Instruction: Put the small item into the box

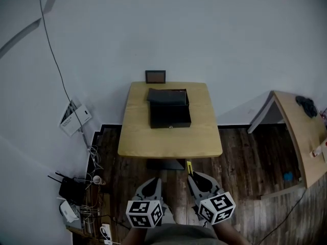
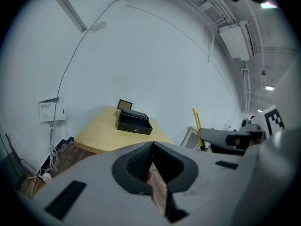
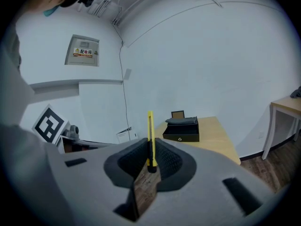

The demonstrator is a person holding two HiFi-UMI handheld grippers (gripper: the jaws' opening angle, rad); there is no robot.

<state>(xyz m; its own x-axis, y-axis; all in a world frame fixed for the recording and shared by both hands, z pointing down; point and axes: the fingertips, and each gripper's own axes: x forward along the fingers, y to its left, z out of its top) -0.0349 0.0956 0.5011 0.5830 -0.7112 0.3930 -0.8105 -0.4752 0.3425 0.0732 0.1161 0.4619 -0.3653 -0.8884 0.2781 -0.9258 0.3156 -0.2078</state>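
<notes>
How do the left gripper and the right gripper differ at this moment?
The right gripper is shut on a thin yellow item; the left gripper is shut on nothing. The right gripper's fingers are parted by the item; the left gripper's fingers meet at their tips. Both point toward the table with the black box.

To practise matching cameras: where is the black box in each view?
Head view: box at centre, on the table.
Left gripper view: box just left of centre.
Right gripper view: box right of centre.
Shared landmark: the small frame behind the box.
</notes>
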